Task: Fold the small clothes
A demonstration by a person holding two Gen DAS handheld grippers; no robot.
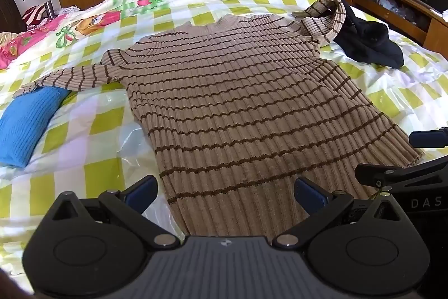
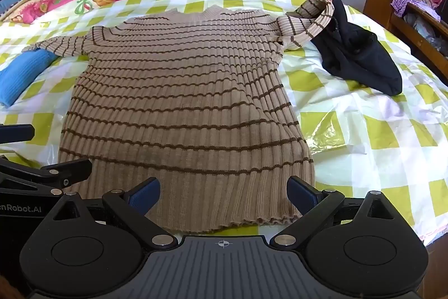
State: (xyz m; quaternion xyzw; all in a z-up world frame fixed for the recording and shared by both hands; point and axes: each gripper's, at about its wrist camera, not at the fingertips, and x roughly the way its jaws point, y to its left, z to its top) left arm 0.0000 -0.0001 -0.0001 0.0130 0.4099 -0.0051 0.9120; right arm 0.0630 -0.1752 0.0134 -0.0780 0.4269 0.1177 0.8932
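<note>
A tan ribbed sweater with brown stripes (image 1: 238, 102) lies flat on the bed, hem toward me, neck away; it also shows in the right wrist view (image 2: 182, 108). Its left sleeve (image 1: 72, 77) lies stretched out to the left over a blue garment. Its right sleeve (image 1: 327, 18) is bunched up on a black garment. My left gripper (image 1: 225, 194) is open and empty over the hem's left part. My right gripper (image 2: 224, 194) is open and empty over the hem's right part. Each gripper shows at the edge of the other's view.
A folded blue knit garment (image 1: 25, 122) lies at the left. A crumpled black garment (image 1: 366, 41) lies at the right. The bed has a green-checked cover (image 2: 364, 131). A wooden cabinet (image 1: 392, 7) stands right of the bed. The bed's edge (image 2: 431, 237) is near at right.
</note>
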